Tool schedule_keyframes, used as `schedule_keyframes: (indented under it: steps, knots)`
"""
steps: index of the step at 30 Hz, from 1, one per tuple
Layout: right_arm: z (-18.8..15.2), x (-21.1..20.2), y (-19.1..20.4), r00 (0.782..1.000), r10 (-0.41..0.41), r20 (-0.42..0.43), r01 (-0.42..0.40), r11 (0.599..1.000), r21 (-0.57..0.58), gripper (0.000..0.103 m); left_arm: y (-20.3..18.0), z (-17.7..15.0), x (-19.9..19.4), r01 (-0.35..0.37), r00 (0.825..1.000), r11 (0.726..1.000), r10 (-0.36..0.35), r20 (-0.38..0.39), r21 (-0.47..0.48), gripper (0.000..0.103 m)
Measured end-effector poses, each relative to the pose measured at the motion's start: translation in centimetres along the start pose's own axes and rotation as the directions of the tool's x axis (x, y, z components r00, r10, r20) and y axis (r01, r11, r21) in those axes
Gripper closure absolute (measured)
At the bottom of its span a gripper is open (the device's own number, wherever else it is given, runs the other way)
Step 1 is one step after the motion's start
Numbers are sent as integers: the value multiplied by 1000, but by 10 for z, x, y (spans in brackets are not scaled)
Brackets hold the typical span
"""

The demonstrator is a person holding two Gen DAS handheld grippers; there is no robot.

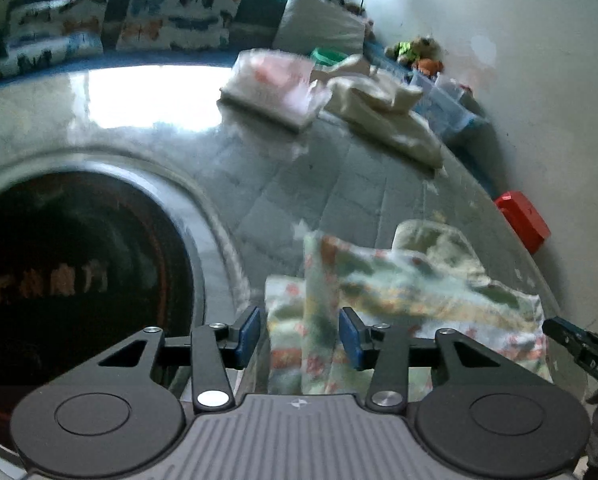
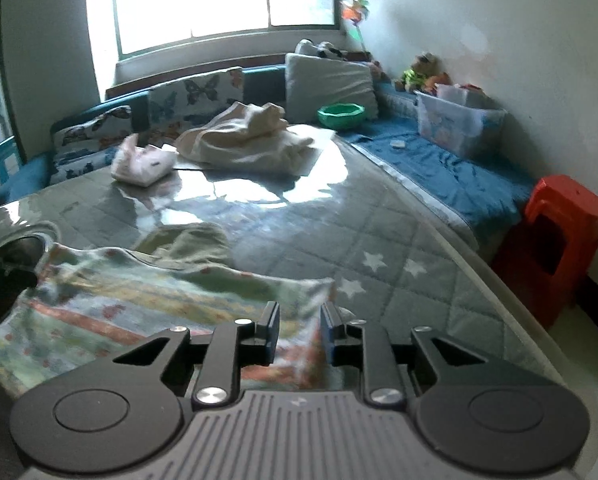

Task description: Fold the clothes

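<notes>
The patterned garment (image 2: 139,300) — a soft, pale green piece printed with orange and yellow motifs — lies on the near part of a glossy grey quilted mat (image 2: 399,240) spread over the bed, close to both tools, and it looks partly folded, with a doubled layer on top. Beside it the mat has a large round cutout (image 1: 71,280) showing something dark beneath.

The left gripper (image 1: 299,334) hangs over one end of the garment with its fingers apart; a raised ridge of cloth stands between the blue pads (image 1: 349,336), but they do not appear to press on it. The right gripper (image 2: 299,334) is at the opposite edge, also with its fingers parted — more narrowly — and the cloth's hem lies under and between them without being pinched. Having one tool at each end makes sense for a fold: two corners carried together keep the edge straight.

My reading is that the cloth is loose from both grips at this moment, either just laid down or about to be taken up again.

Farther up the bed, a cream heap of clothes (image 2: 251,140) and a small pink folded item (image 2: 139,164) sit well apart from the work area, likely sorted out of the way.
</notes>
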State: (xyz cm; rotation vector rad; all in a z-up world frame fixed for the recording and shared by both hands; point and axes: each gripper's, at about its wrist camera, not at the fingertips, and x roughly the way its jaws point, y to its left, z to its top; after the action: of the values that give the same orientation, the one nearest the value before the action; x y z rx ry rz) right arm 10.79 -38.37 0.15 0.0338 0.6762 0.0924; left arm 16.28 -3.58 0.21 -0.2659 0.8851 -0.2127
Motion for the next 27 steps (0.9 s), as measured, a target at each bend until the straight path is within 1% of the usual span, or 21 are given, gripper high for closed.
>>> schedule_keyframes:
  steps: [2, 5, 7, 9, 15, 21, 24, 27]
  knots:
    - [4, 2, 5, 1000, 15, 8, -15, 1000, -8, 79, -7, 5, -2, -3, 1000, 1000, 3, 31, 0, 61]
    - [9, 10, 12, 999, 40, 4, -40, 999, -18, 79, -16, 12, 0, 29, 998, 1000, -29, 49, 1, 67]
    - [11, 18, 15, 999, 54, -7, -54, 998, -23, 79, -21, 15, 5, 58, 997, 998, -58, 42, 8, 70]
    - [11, 27, 15, 998, 53, -17, -53, 998, -19, 79, -25, 16, 15, 72, 997, 997, -72, 23, 10, 70]
    - [9, 48, 6, 998, 44, -50, -43, 999, 14, 79, -22, 18, 45, 77, 997, 997, -77, -31, -22, 74]
    - [7, 51, 5, 998, 49, -50, -49, 999, -1, 78, -20, 20, 52, 87, 996, 996, -88, -34, -32, 75]
    - [8, 45, 11, 997, 60, -40, -61, 998, -10, 74, -23, 20, 45, 88, 996, 996, -89, -21, -9, 74]
    - [6, 35, 22, 995, 98, -28, -98, 995, -25, 68, -33, 14, 36, 90, 996, 995, -90, -5, 45, 72]
